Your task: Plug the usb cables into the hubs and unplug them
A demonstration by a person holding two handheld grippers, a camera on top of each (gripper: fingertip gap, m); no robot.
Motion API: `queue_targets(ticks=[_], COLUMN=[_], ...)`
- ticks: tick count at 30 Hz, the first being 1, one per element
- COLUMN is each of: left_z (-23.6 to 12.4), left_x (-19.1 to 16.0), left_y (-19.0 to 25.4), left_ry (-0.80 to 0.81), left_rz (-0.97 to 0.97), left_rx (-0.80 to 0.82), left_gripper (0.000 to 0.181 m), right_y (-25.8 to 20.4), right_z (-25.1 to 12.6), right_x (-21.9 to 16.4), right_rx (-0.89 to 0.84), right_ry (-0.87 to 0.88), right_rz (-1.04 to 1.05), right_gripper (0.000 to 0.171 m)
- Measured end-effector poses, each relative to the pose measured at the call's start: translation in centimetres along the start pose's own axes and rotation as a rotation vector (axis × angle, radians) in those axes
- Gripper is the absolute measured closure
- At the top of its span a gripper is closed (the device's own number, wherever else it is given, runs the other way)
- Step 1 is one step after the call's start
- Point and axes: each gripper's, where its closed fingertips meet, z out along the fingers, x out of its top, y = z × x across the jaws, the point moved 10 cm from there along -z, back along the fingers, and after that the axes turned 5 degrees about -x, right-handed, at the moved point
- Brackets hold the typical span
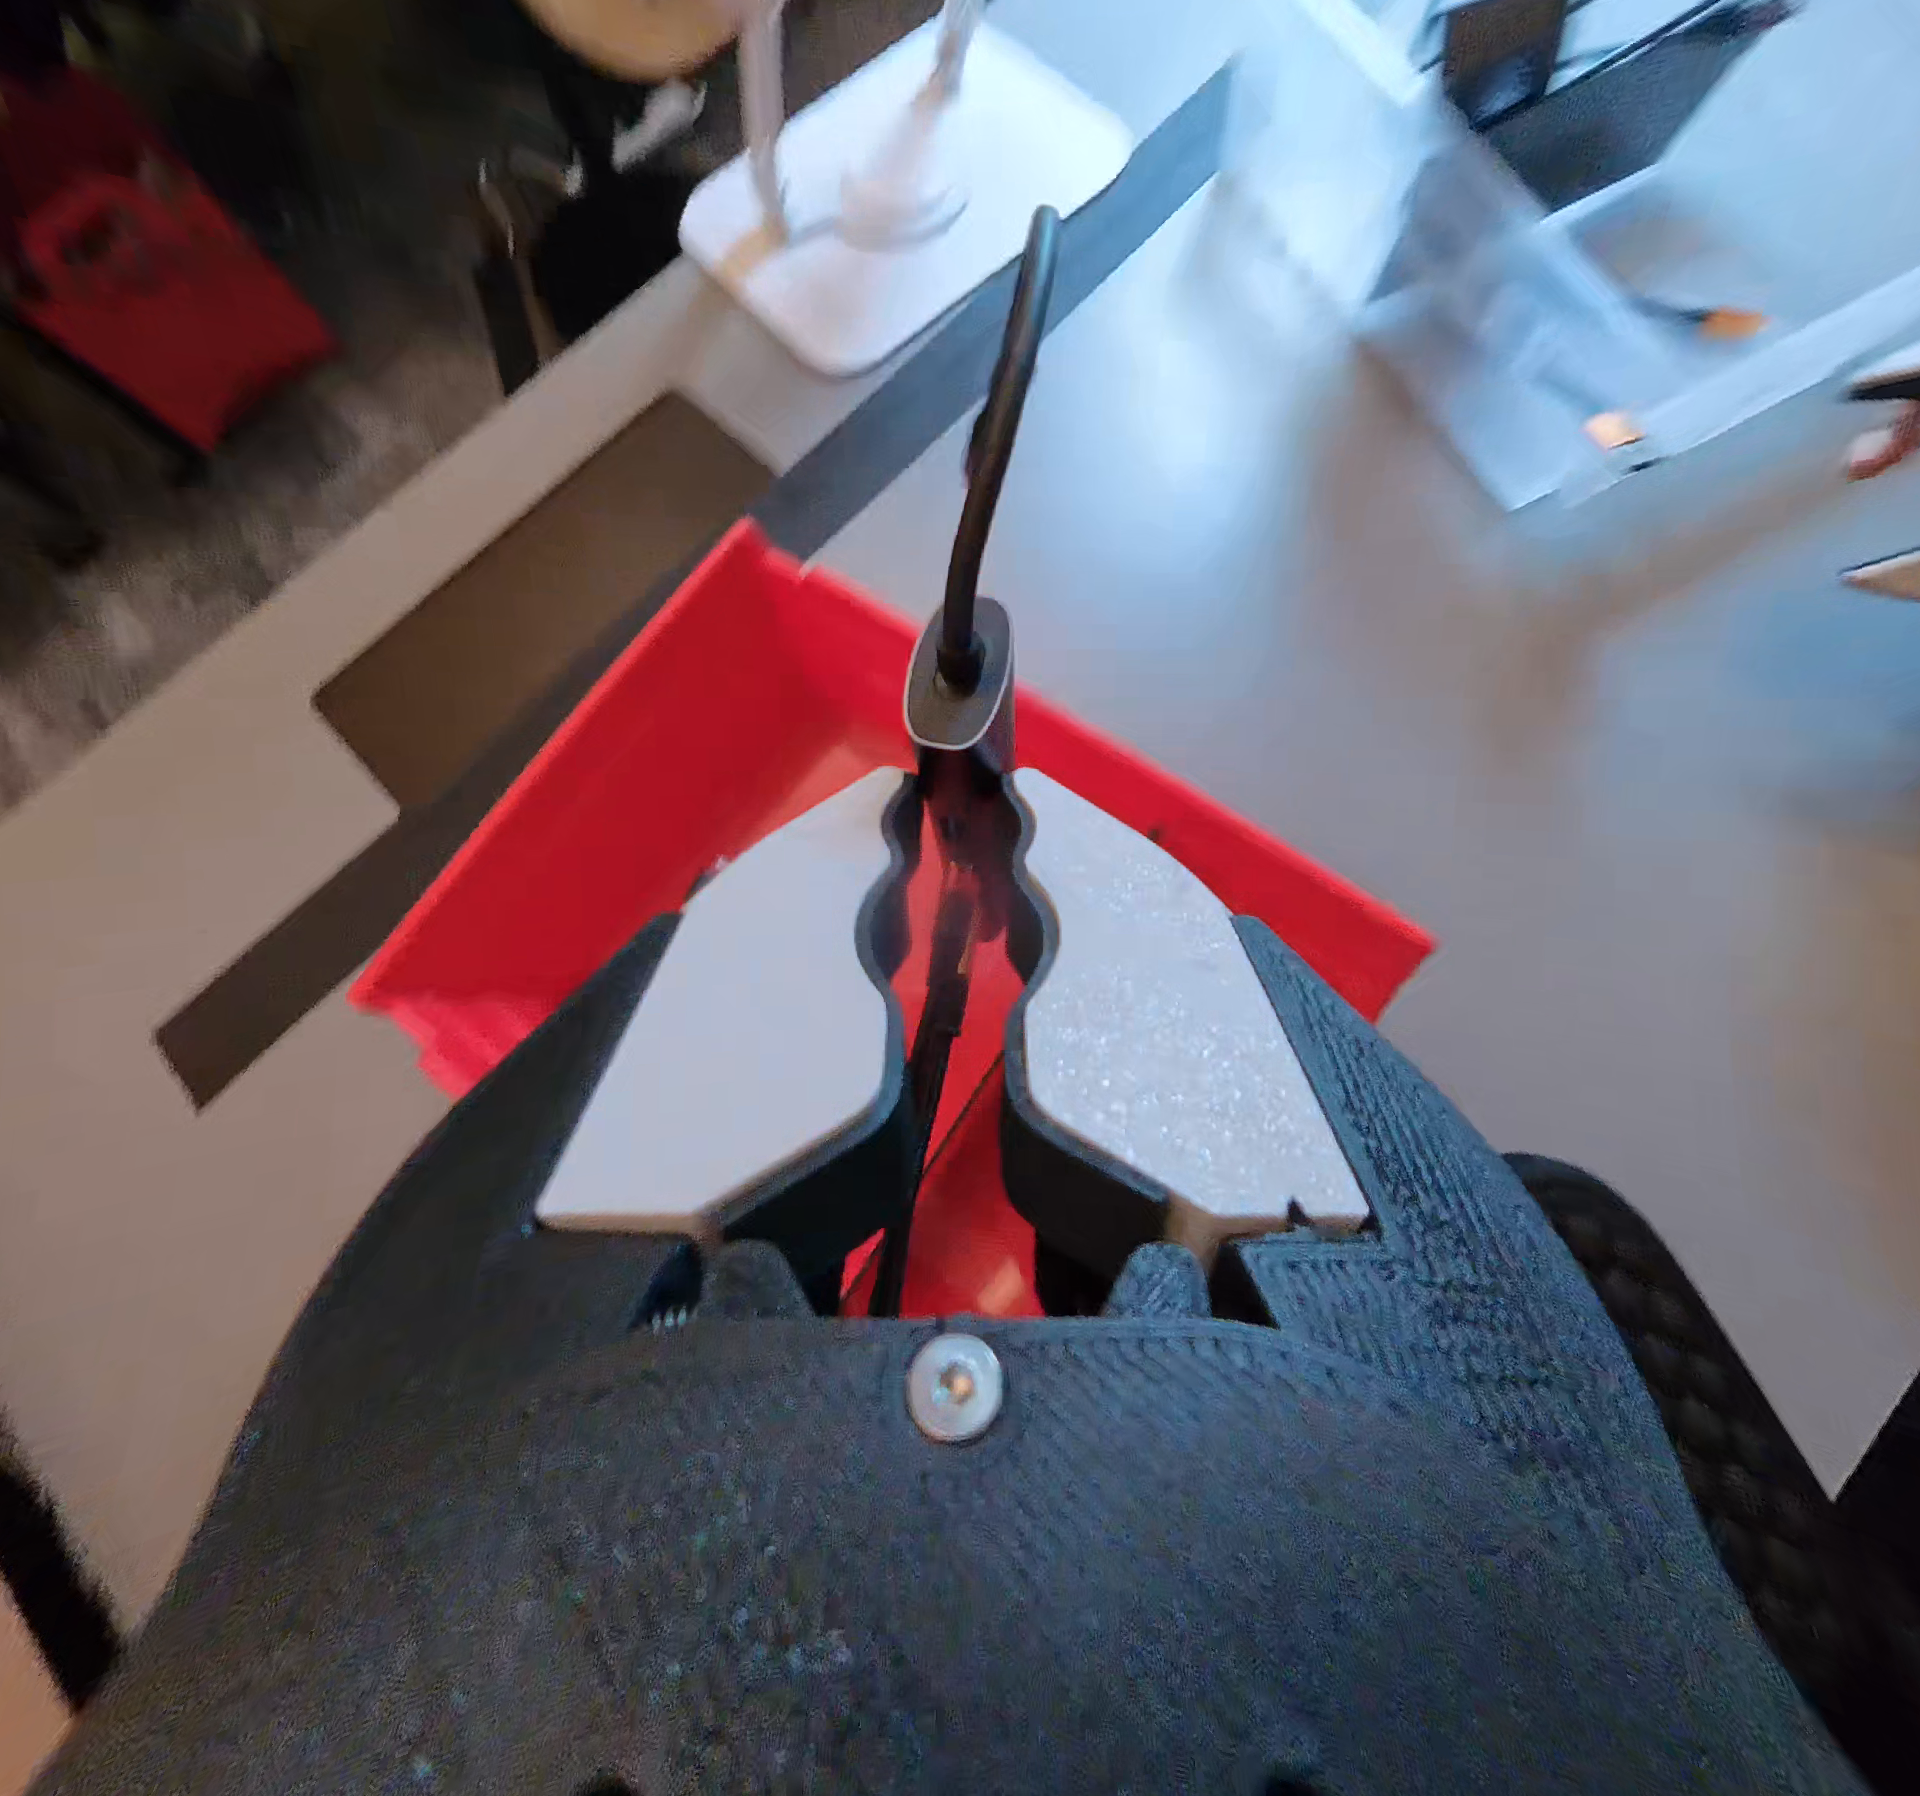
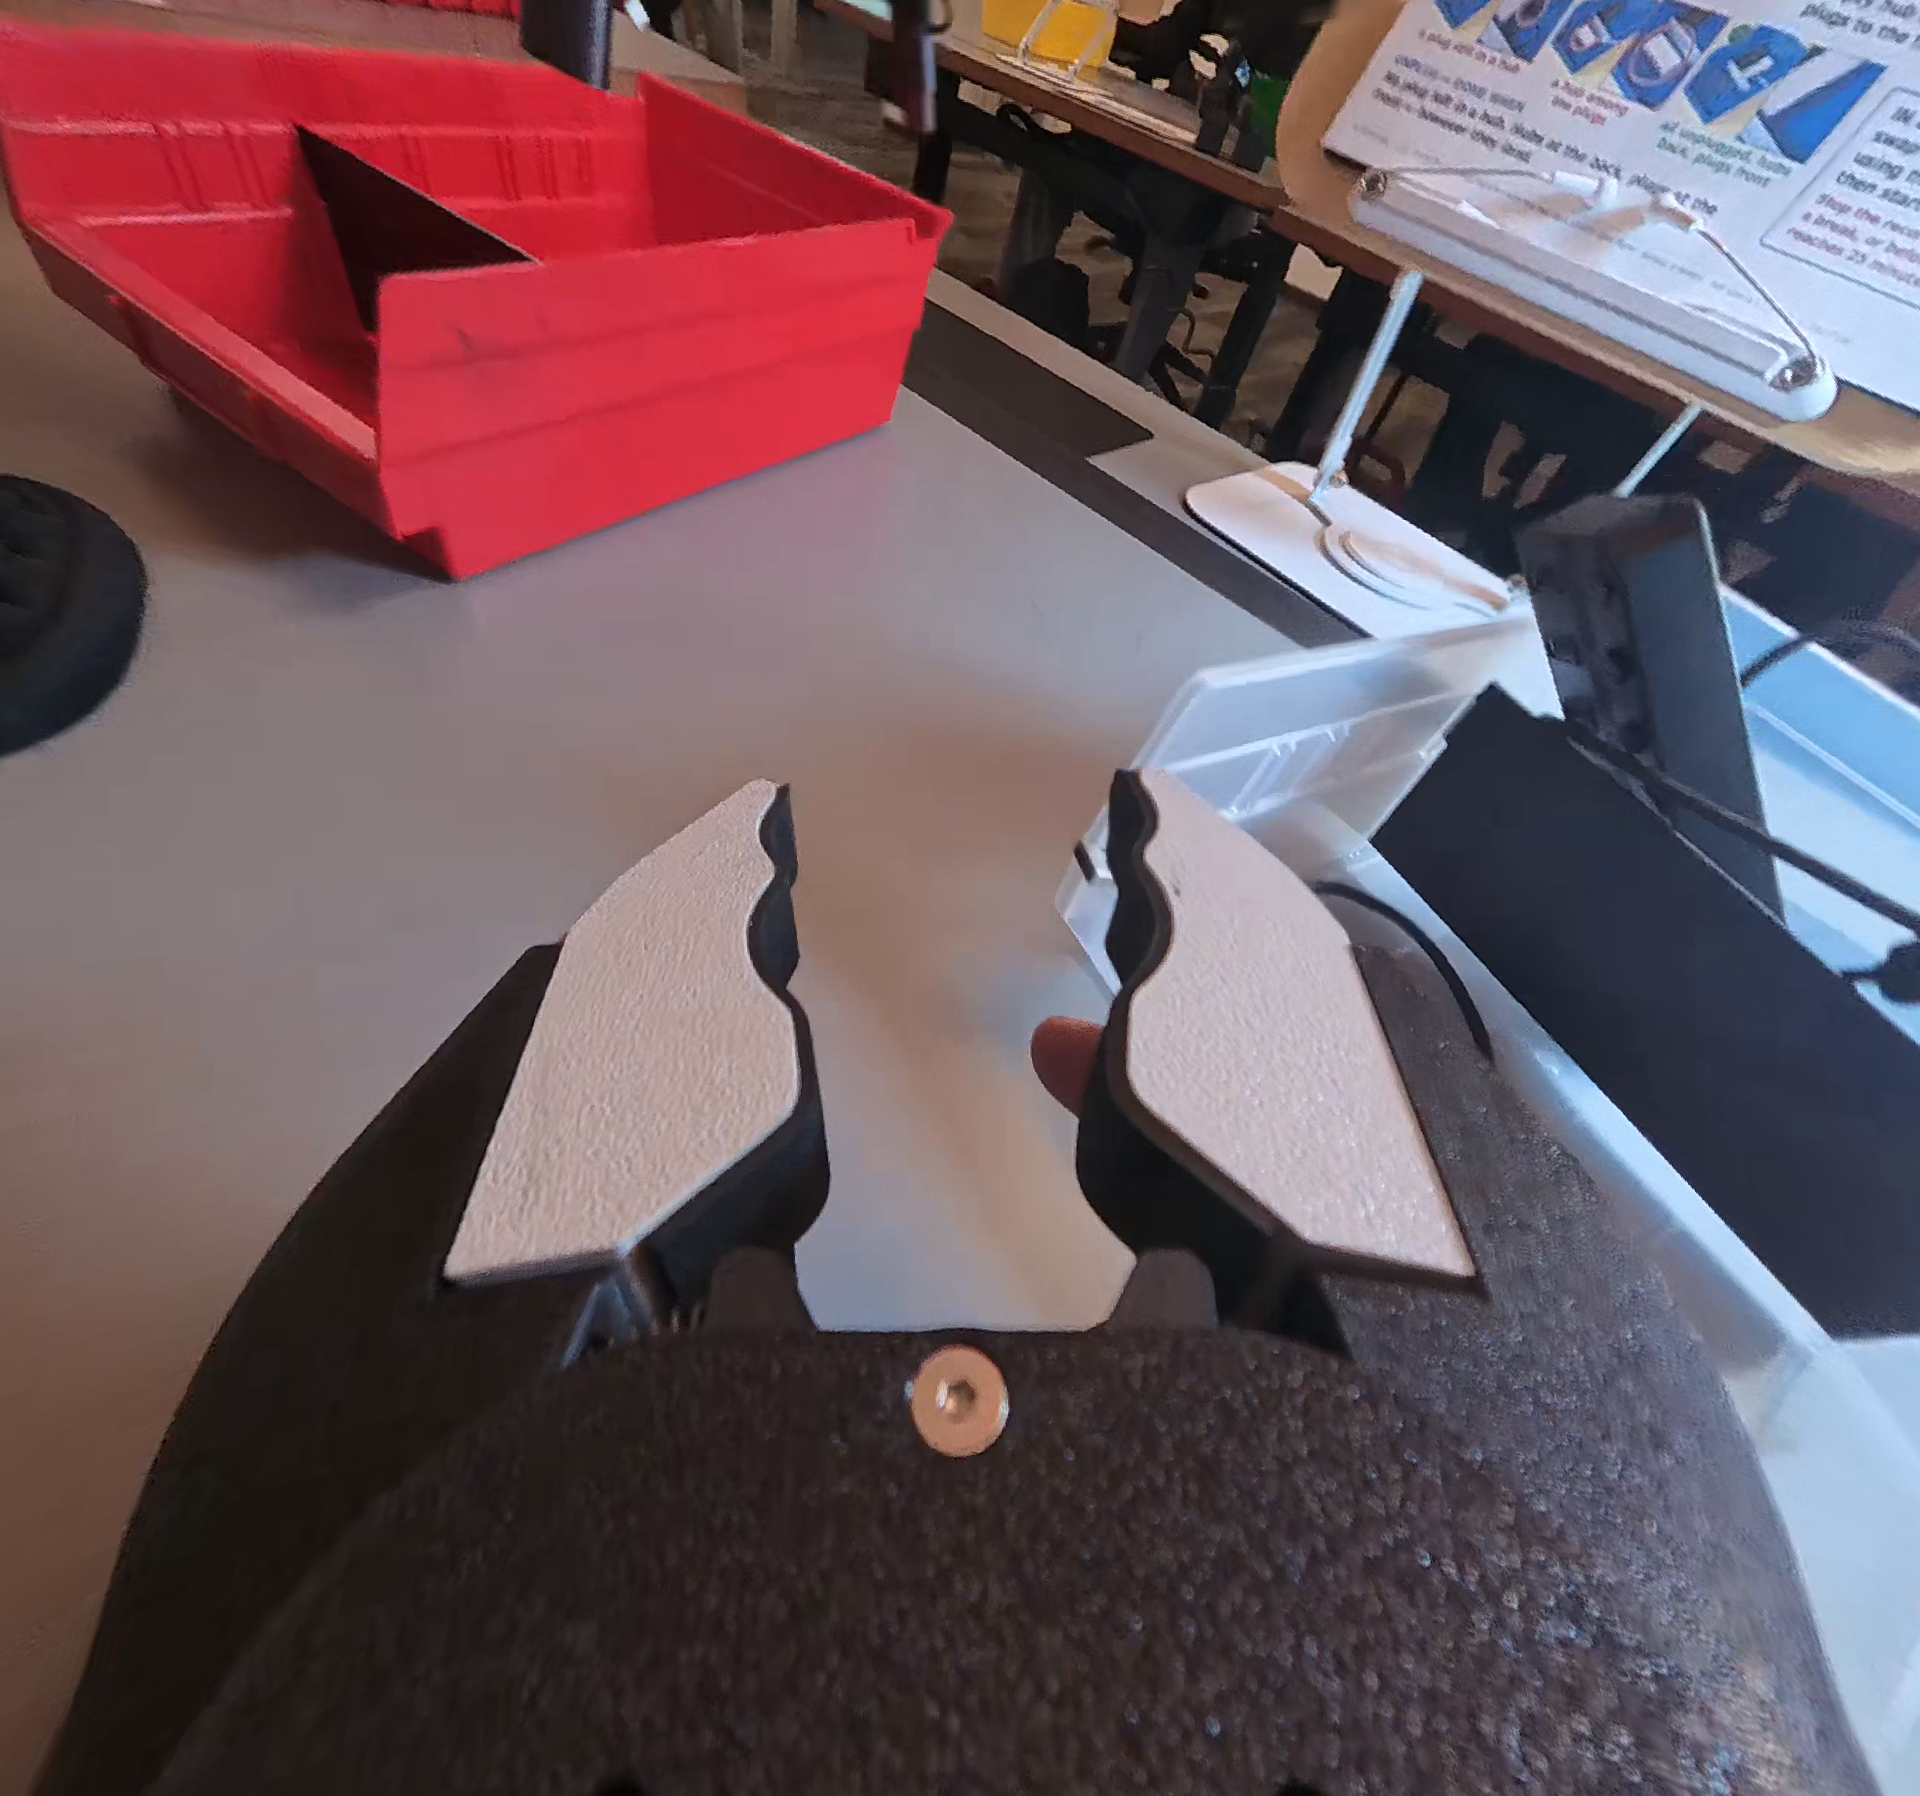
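My left gripper (image 1: 961, 790) is shut on a grey USB hub (image 1: 961, 681) and holds it end-up above the red bin (image 1: 644, 811). The hub's black cable (image 1: 1003, 416) curves up and away from its top end. My right gripper (image 2: 951, 837) is open and empty, low over the grey table (image 2: 623, 707), just left of a clear plastic box (image 2: 1330, 728). A second dark hub (image 2: 1631, 634) with black cables stands in that box. The same box with black cables shows blurred at the top right of the left wrist view (image 1: 1558, 136).
The red bin (image 2: 499, 292) with a black divider stands at the back left of the table in the right wrist view. A white document stand (image 2: 1351, 541) holding an instruction sheet is at the table's far edge. A fingertip (image 2: 1060, 1050) shows by the right finger. Other tables lie beyond. About 35 cm separates my left fingertips from my right.
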Motion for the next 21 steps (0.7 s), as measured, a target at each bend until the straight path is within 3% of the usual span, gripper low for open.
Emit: queue_targets(ticks=[5,9,12,14,21], left_z=[0.5,3.2,5.7,7.2,10.1], left_x=[1.8,2.1,1.6,1.0,-2.0], left_y=[7.9,14.2,17.3,18.1,16.7], left_ry=[0.189,0.305,0.372,0.408,0.432], left_rz=[0.177,0.265,0.287,0.275,0.186], left_rx=[-0.152,-0.351,-0.482,-0.535,-0.578], left_gripper=[0.168,0.168,0.168,0.168,0.176], right_y=[-0.9,-2.4,-3.4,-3.7,-1.4], right_z=[0.9,2.1,3.2,3.4,2.8], right_x=[4.2,7.3,7.3,6.5,4.4], right_rx=[0.108,0.241,0.293,0.307,0.321], right_ry=[0.078,0.118,0.140,0.150,0.137], right_rz=[-0.031,-0.084,-0.113,-0.143,-0.206], right_gripper=[0.118,0.118,0.119,0.143,0.153])
